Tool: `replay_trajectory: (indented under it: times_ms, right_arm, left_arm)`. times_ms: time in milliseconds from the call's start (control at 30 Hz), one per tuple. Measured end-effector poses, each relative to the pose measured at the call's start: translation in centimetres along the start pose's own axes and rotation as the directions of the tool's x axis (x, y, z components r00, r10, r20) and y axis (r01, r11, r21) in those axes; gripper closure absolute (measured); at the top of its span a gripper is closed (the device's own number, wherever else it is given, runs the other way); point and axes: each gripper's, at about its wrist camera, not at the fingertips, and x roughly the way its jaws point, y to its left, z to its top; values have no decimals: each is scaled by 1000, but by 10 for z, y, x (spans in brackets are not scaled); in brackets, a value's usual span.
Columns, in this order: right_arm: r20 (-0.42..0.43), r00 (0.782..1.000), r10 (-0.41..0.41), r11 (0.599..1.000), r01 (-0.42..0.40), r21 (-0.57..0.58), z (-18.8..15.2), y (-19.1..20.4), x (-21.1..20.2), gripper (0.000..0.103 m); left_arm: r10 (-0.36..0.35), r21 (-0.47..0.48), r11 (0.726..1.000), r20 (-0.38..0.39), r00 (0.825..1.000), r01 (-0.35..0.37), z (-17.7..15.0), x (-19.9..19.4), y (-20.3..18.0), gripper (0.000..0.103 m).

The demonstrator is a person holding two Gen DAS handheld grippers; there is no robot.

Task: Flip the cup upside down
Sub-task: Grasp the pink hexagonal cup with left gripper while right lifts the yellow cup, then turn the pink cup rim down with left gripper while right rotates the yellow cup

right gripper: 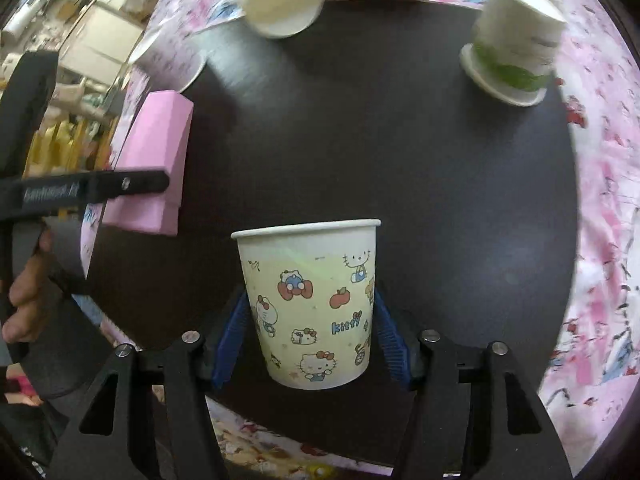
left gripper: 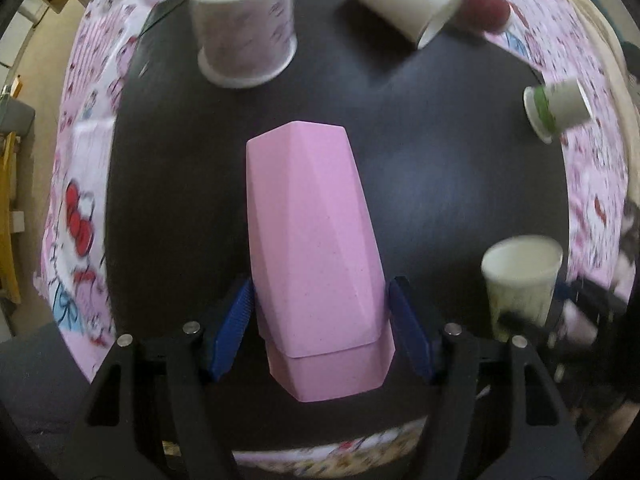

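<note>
Here, the left gripper holds a faceted pink cup between its blue ribbed fingers; the jaws stand moderately apart, each pad pressed against a side of the cup near its wider, stepped end, while the narrower closed end points away from the camera over the dark round table. From the right wrist view, the same pink cup appears at left, crossed by a black bar of the left gripper. The right gripper clasps a cartoon-printed paper cup, upright with its rim uppermost, its blue fingers set about as far apart as the cup's lower half and touching both sides. Around the table's far edge stand or lie other cups: a printed white cup mouth down, a plain white cup on its side just beside a dark red cup, and a green-banded cup mouth down. A pink patterned cloth shows around the table.
</note>
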Motion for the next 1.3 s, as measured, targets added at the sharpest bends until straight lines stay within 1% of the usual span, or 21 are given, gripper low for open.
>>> replay_trajectory:
  times_ms: [133,233,300,333,400,433,500,533,600,633,767,833,867,900,933,967,1000,1033,1167,1233,1300]
  right_arm:
    - [24,1000,-4,1000,3,13,-4,9,3,38]
    - [53,999,1,1000,-3,29,-8,13,2,38]
    - [90,995,-31,999,28,40,-8,16,-3,37]
    - [115,992,-46,998,41,49,-10,16,-7,36]
    - [163,986,-42,996,29,83,-18,16,-17,33]
    - [182,982,-49,994,30,102,-20,17,-19,26]
    - [202,975,-91,990,66,127,-29,19,-20,20]
    - [198,974,-107,987,79,143,-33,18,-18,20]
    - [199,974,-104,980,66,186,-37,21,-13,20]
    - [199,974,-113,978,73,197,-39,22,-12,20]
    - [220,960,-175,964,121,238,-52,31,-6,20]
    - [222,956,-189,958,130,257,-55,30,-5,23]
    - [236,947,-217,949,148,279,-56,28,-5,23]
    - [245,942,-231,945,157,288,-55,26,-5,27]
    - [247,940,-236,943,160,292,-54,24,-5,35]
    - [244,941,-236,941,158,299,-52,20,-5,39]
    - [244,940,-239,938,158,308,-51,16,-4,42]
    - [241,940,-240,936,158,315,-51,13,-4,45]
    - [263,942,-210,934,114,338,-53,6,-10,45]
    - [268,946,-182,940,88,330,-54,7,-14,45]
    - [277,941,-194,943,100,318,-54,8,-23,45]
  left_arm:
    - [-35,7,999,11,999,35,-10,-2,14,36]
    - [-46,-12,999,-2,999,46,-12,1,23,35]
    - [-36,-15,999,-8,999,36,-14,3,23,29]
    - [-33,-13,999,-12,999,33,-13,3,23,29]
    - [-60,1,998,-15,998,60,-7,0,21,29]
    - [-63,-1,998,-2,998,63,-3,-3,20,29]
    - [-58,-23,998,53,997,60,5,-13,22,29]
    - [-54,-26,998,59,997,56,8,-15,23,29]
    - [-44,-36,998,36,998,45,16,-11,24,29]
    - [-53,-43,998,33,998,54,20,-10,25,29]
    - [-33,-72,997,46,998,37,38,-5,31,29]
    - [-21,-83,996,42,999,25,42,-2,36,29]
    - [-27,-89,996,40,999,30,42,-1,40,29]
    - [-36,-96,995,37,999,40,43,1,43,29]
    - [-46,-100,994,34,998,49,44,3,44,32]
    - [-57,-106,992,36,998,61,44,3,44,36]
    - [-77,-111,990,42,996,81,45,3,42,50]
    - [-85,-110,990,43,995,89,45,3,41,50]
    - [-70,-83,994,78,994,77,42,-5,42,50]
    - [-100,-81,991,115,988,110,42,-15,42,50]
    - [-111,-66,990,167,980,123,41,-29,41,50]
